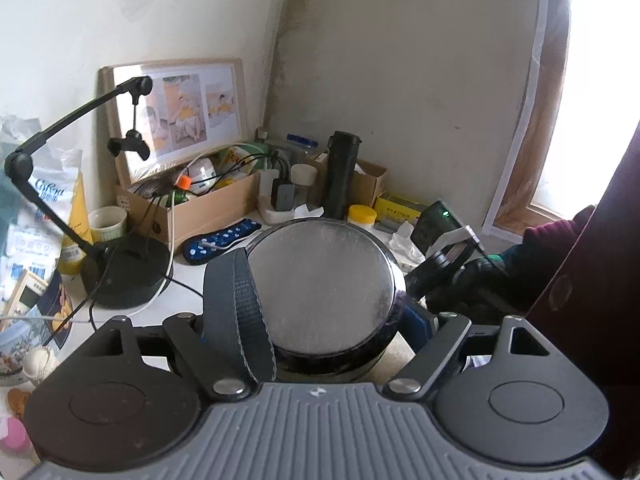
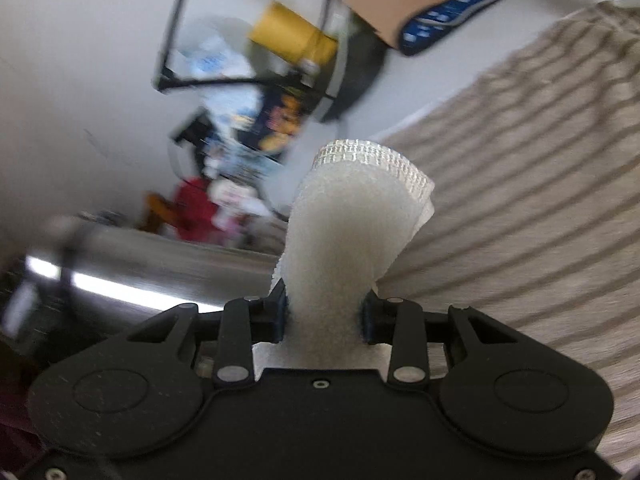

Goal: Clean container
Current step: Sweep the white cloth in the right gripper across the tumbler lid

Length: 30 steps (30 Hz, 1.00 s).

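Observation:
A round steel container [image 1: 320, 272] with a flat brushed face fills the middle of the left wrist view, lying on its side. A grey webbing strap [image 1: 240, 312] hangs over its left edge. My left gripper [image 1: 316, 320] stands wide and is shut on the container's dark rim. In the right wrist view my right gripper [image 2: 325, 316] is shut on a folded white cloth [image 2: 352, 220] that sticks up between the fingers. The container's shiny steel wall [image 2: 140, 268] lies just left of that cloth, blurred. Whether cloth and steel touch, I cannot tell.
A striped beige towel [image 2: 520, 160] covers the table under the right gripper. Behind the container stand a black stand with a jointed arm [image 1: 124, 276], a cardboard box [image 1: 216, 204] of clutter, a black flask [image 1: 340, 176] and a yellow-lidded jar [image 1: 362, 214]. A gloved hand [image 1: 480, 280] is at the right.

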Motion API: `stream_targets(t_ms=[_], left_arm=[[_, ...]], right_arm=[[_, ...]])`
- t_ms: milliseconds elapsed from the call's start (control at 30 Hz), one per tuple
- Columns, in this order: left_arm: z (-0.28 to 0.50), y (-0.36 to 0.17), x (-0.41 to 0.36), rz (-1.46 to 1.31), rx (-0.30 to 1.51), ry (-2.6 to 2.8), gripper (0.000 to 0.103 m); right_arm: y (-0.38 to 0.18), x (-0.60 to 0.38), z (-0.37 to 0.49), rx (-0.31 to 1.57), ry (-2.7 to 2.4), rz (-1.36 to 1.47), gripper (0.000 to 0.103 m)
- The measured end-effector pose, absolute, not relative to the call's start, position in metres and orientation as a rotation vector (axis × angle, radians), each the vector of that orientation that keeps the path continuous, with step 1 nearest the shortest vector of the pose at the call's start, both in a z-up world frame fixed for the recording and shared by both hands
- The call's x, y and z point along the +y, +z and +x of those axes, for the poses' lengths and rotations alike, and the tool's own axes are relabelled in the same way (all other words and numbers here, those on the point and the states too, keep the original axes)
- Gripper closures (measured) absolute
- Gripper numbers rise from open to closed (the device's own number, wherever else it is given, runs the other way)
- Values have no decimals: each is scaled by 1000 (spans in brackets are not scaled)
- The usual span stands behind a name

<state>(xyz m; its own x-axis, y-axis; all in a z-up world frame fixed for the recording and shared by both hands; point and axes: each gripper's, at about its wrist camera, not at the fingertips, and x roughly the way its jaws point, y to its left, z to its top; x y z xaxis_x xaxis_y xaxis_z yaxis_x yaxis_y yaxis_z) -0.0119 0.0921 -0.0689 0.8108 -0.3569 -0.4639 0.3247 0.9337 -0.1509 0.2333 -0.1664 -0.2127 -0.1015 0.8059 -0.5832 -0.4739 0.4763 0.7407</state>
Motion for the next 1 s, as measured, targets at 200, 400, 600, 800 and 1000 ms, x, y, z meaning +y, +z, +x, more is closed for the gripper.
stream_targets(t_ms=[200,400,600,800,1000], left_arm=[[-5,-66,86,-10,506,-407,20],[2,-64,80,40,512,-448,20],[4,-62,67,107,519,-484,20],[8,-59,63,154,535,-518,20],[12,-58,58,190,544,-542,20]], right_arm=[[-214,-149,236,1264,1091,69,71],[-211,-165,241,1297,1150,269,71],[-201,-181,237,1308,1197,550,71],[-180,-185,226,1277,1277,732,71],[-149,-187,219,1230,1372,813,71]])
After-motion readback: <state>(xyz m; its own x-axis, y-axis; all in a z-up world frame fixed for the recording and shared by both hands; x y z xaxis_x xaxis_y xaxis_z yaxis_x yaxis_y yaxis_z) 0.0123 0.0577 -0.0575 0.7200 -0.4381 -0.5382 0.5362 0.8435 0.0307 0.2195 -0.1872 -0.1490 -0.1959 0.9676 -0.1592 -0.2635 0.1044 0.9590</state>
